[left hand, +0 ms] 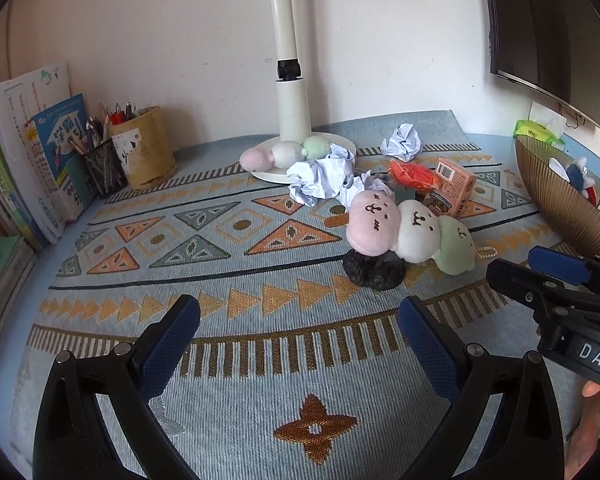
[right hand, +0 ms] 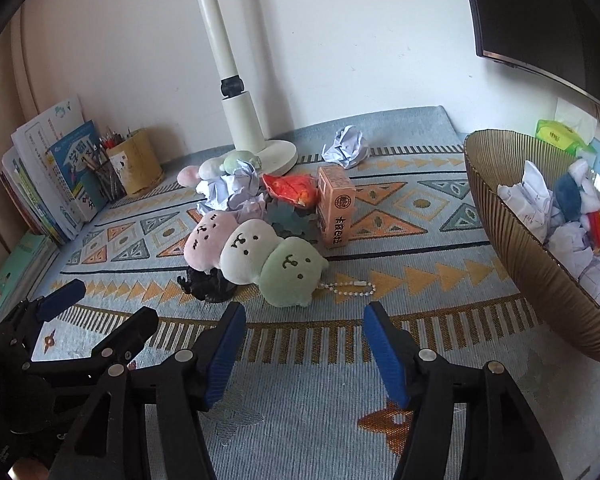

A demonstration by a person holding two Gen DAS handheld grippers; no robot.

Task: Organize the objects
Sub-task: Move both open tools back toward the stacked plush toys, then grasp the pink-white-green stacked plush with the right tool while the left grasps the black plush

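Note:
A plush skewer of pink, white and green balls lies on the patterned mat, its pink end resting on a small black object. Behind it are an orange carton, a red snack wrapper and crumpled paper. My left gripper is open and empty, short of the plush and to its left. My right gripper is open and empty, just in front of the green ball.
A ribbed brown bowl at the right holds paper balls and a toy. A white lamp base with a second plush beside it stands at the back. A pen holder and books line the left.

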